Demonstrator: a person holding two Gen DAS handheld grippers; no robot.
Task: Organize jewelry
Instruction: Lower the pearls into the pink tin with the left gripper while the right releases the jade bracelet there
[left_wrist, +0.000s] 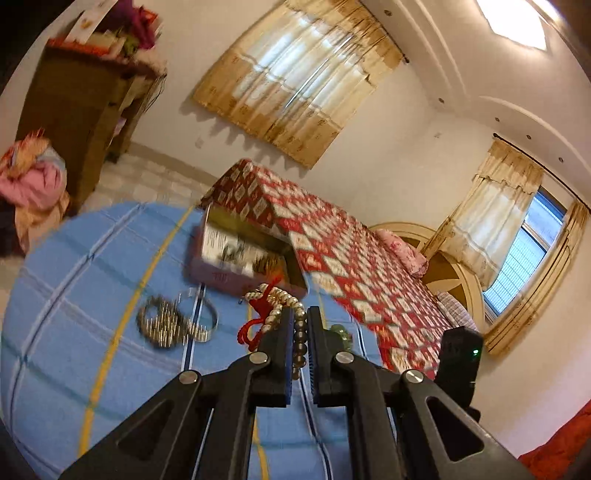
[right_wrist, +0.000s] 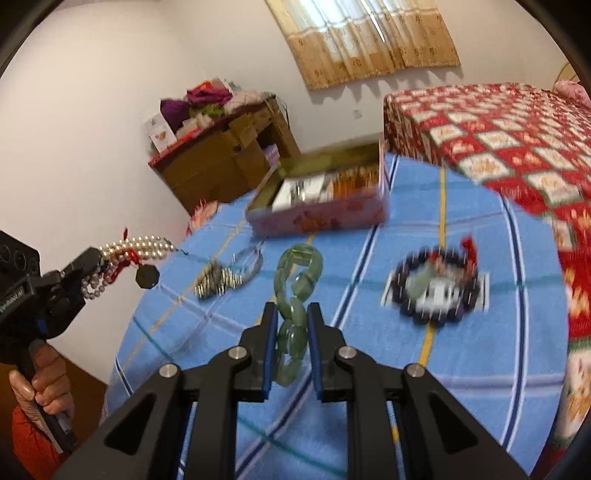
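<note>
Left claw: jaws narrow, clamped on a pearl strand with red cord; a dark octagonal tag hangs from it, seen in the right wrist view. Held above the table edge, clear of the blue checked cloth.

Right claw: jaws narrow, gripping a green stone-link bracelet, which stands up between the pads above the cloth.

On the table: open pink tin box at the far side, contents blurred, some pale card and orange items inside. Between left claw and tin, a spiky metallic bracelet tangled with a thin silver bangle. Right of the green bracelet, a dark bead bracelet with red tassel, lying on a white card; details smeared by motion blur.

Surroundings: bed with red patterned quilt beyond the table; brown cabinet piled with clothes. A hand grips the left handle.

Writing on tin and left claw body unreadable.
</note>
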